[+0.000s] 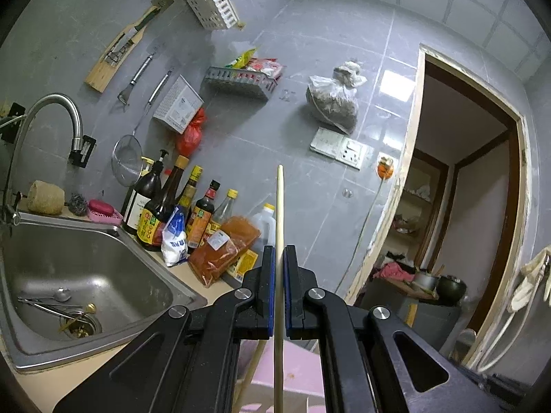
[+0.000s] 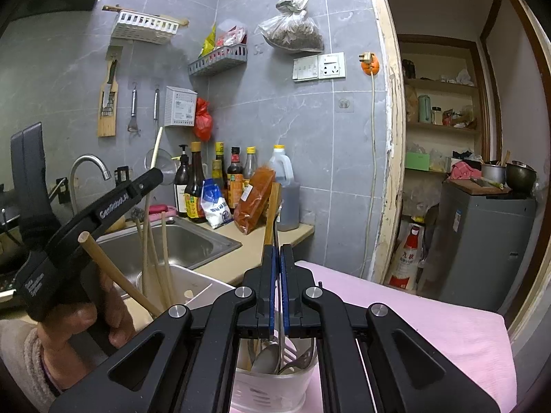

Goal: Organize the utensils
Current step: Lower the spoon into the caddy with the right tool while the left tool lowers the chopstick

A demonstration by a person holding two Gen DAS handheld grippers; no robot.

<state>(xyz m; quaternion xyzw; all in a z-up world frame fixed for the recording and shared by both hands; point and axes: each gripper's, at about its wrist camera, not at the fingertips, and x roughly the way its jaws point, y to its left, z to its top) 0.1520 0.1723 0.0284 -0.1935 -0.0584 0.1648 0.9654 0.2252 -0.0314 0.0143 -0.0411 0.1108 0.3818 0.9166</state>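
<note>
Chopstick (image 1: 279, 241) stands upright, pinched in the shut left claw (image 1: 279, 258), likely bound for the tub of chopsticks (image 2: 186, 285) by the sink (image 2: 193, 241), while the right claw (image 2: 277, 258) clamps a utensil handle (image 2: 275, 220) over the white cup (image 2: 272, 389).

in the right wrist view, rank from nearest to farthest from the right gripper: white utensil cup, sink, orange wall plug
1. white utensil cup: directly below the right gripper.
2. sink: left, on the counter.
3. orange wall plug: upper right, on the far wall.
</note>
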